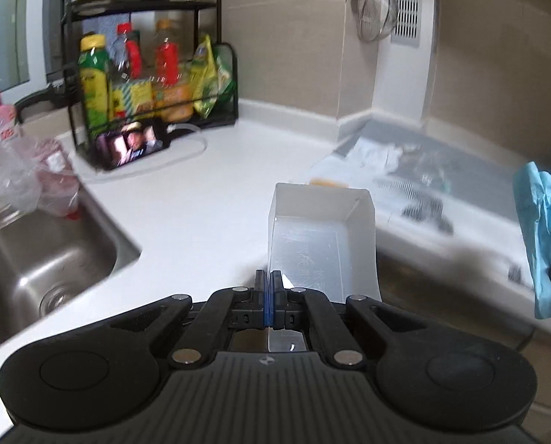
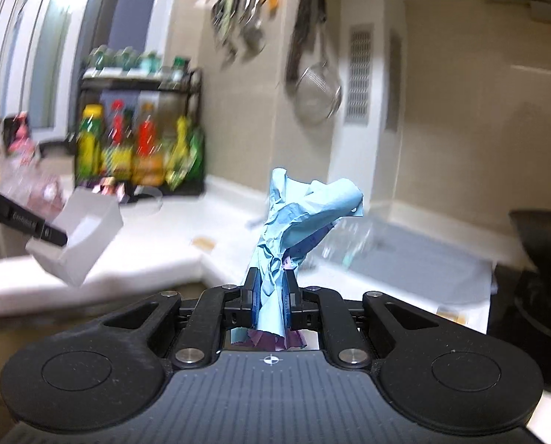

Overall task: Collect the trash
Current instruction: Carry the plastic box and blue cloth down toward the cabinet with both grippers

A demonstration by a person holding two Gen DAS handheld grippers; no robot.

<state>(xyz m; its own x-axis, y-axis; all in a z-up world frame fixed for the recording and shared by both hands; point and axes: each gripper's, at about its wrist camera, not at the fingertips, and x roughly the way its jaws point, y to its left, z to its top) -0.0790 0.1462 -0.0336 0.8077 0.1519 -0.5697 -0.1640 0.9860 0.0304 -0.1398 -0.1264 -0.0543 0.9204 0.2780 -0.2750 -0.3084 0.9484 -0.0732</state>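
My left gripper (image 1: 268, 288) is shut on the wall of a white open-topped plastic box (image 1: 321, 236), held in the air over the edge of the white counter (image 1: 201, 199). In the right wrist view the same box (image 2: 79, 236) hangs at the left with the left gripper's fingers (image 2: 34, 227) on it. My right gripper (image 2: 271, 296) is shut on a crumpled blue paper (image 2: 294, 222) that sticks up between its jaws; purple scraps show below it. That blue paper (image 1: 541, 236) appears at the right edge of the left wrist view.
A steel sink (image 1: 42, 259) lies at the left with a plastic bag (image 1: 20, 177) beside it. A black rack of bottles (image 1: 145, 70) stands at the back. A grey mat (image 1: 442, 174) with white and dark scraps covers the right counter. A strainer (image 1: 379, 11) hangs on the wall. A black pot (image 2: 541, 259) sits far right.
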